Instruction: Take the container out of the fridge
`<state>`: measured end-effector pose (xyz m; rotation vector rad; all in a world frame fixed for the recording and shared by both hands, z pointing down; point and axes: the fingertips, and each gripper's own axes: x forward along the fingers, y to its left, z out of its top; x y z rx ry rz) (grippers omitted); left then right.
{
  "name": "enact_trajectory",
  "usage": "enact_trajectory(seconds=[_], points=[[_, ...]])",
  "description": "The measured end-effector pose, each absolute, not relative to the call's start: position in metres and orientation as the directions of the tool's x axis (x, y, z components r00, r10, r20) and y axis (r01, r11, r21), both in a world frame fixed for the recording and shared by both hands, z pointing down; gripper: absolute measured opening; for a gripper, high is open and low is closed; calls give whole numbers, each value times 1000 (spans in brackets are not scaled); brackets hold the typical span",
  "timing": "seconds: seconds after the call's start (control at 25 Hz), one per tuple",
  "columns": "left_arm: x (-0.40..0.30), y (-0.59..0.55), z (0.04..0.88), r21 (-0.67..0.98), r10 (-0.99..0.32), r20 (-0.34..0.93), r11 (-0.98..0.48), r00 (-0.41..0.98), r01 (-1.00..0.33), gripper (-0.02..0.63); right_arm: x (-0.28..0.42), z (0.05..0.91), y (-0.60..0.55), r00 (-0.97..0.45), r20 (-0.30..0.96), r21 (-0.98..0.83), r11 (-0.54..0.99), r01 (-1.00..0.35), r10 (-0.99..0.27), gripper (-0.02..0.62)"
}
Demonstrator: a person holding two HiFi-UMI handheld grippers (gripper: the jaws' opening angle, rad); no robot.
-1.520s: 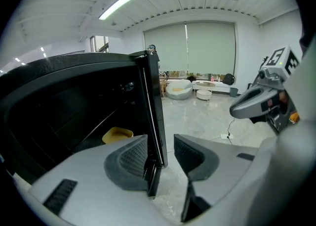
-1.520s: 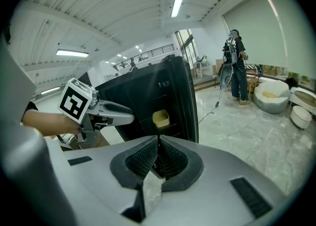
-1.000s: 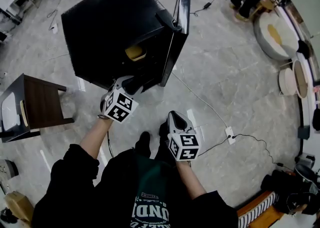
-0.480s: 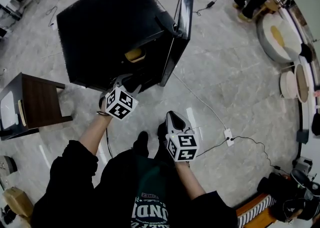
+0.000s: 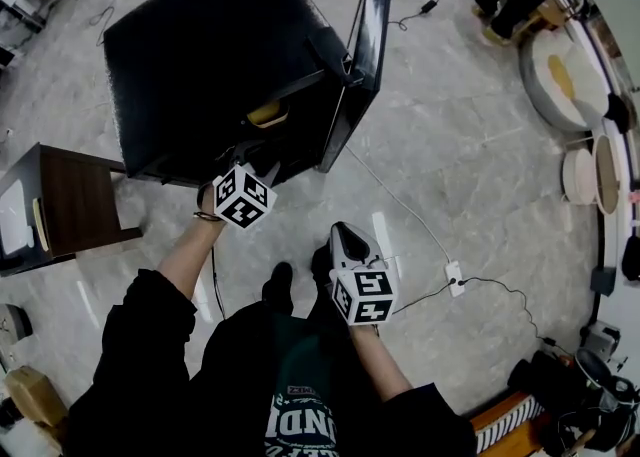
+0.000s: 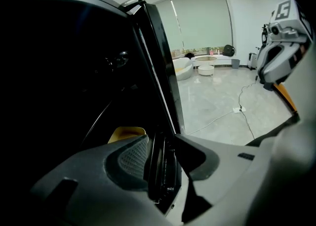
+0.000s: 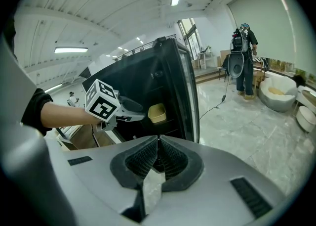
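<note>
Black cube-shaped mini fridge (image 5: 220,55) stands on the grey tiled floor (image 5: 470,145), far left of centre. Its black door (image 5: 365,45) is swung open to the right. The task item, a small yellow plastic container (image 5: 268,113), sits inside the fridge on a shelf near the open front. It also shows in the right gripper view (image 7: 157,113) and just above the left jaw in the left gripper view (image 6: 126,133).

Left gripper (image 5: 258,163) is at the fridge opening, just near of the container and not touching it. Its fingers stand moderately apart (image 6: 163,141) with nothing pinched. Only the dark lower edge of the door shows through the gap.

Right gripper (image 5: 347,237) is held nearer, right of the left one and well apart from the fridge. Its ridged pads are pressed together (image 7: 158,143), nothing between them.

Dark brown wooden side table (image 5: 75,200) sits left of the fridge. A white cable (image 5: 400,205) runs across the floor to a white power strip (image 5: 455,275) on the right. A person with a backpack (image 7: 244,57) stands far right in the right gripper view.
</note>
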<state>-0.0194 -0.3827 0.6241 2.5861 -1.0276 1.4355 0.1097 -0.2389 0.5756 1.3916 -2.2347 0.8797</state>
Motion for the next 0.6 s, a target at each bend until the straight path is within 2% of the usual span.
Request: enact_trajectory(seconds=[0.6], points=[[-9,-423,661,-315,-549,772,-768,320,-558,193,130,594,-242,-444,625,-322,306,-896,-641,35]])
